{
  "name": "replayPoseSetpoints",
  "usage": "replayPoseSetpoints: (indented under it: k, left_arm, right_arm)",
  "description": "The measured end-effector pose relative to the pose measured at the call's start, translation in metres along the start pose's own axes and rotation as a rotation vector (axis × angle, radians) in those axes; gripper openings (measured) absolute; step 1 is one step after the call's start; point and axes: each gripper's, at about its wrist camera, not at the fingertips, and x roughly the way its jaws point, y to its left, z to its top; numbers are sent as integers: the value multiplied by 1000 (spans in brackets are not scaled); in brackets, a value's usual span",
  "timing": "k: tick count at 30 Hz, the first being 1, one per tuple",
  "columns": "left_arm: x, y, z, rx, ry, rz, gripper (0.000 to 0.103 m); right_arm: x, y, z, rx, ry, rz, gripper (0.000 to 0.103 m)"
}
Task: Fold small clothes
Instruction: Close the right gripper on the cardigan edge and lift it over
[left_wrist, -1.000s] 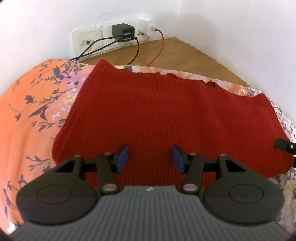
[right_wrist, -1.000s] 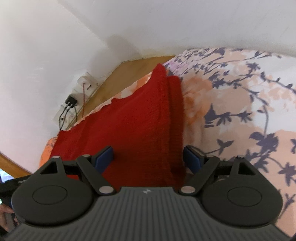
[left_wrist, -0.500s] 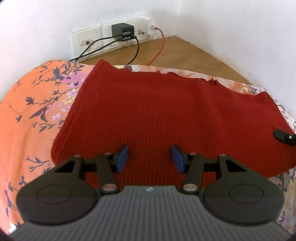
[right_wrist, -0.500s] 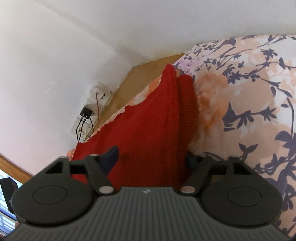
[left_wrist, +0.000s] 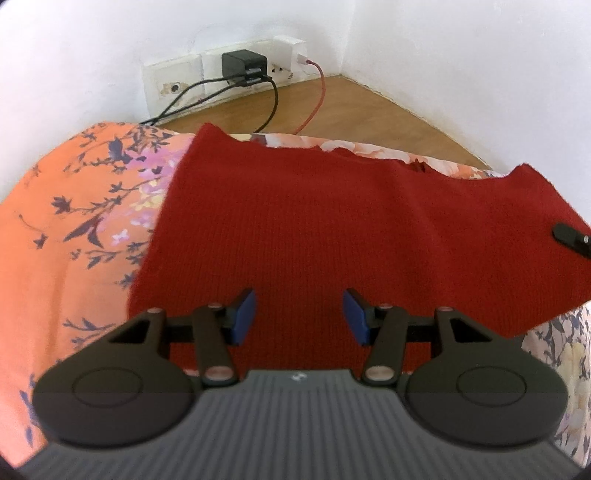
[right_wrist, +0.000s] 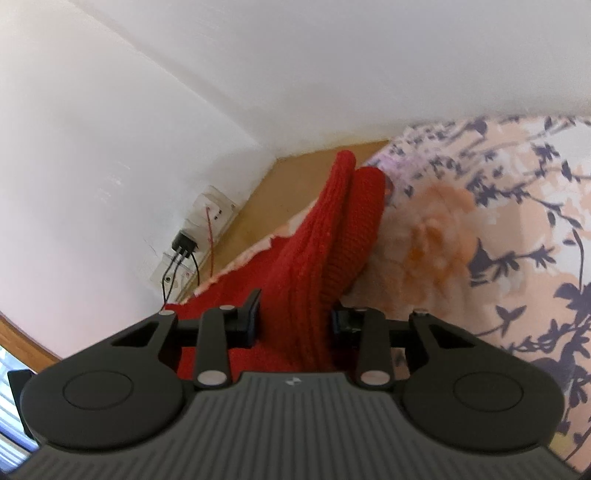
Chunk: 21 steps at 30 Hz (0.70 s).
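Red knit garment bunched and clenched by just-closing right gripper; left gripper released above it.

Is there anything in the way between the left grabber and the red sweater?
No, nothing visible. The left gripper hangs open right over the red sweater, with only bare knit showing between its blue pads. The right gripper has just been closing on the sweater's edge.
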Motion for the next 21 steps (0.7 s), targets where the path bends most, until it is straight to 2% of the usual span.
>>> replayPoseSetpoints:
  k: [6, 21]
  left_arm:
    - [-12, 17, 2, 29, -10, 0, 54]
    - [-12, 52, 8, 47, -4, -35, 54]
  right_arm:
    - [-6, 27, 1, -15, -40, 4, 35]
    - [-7, 125, -4, -161, -76, -67, 32]
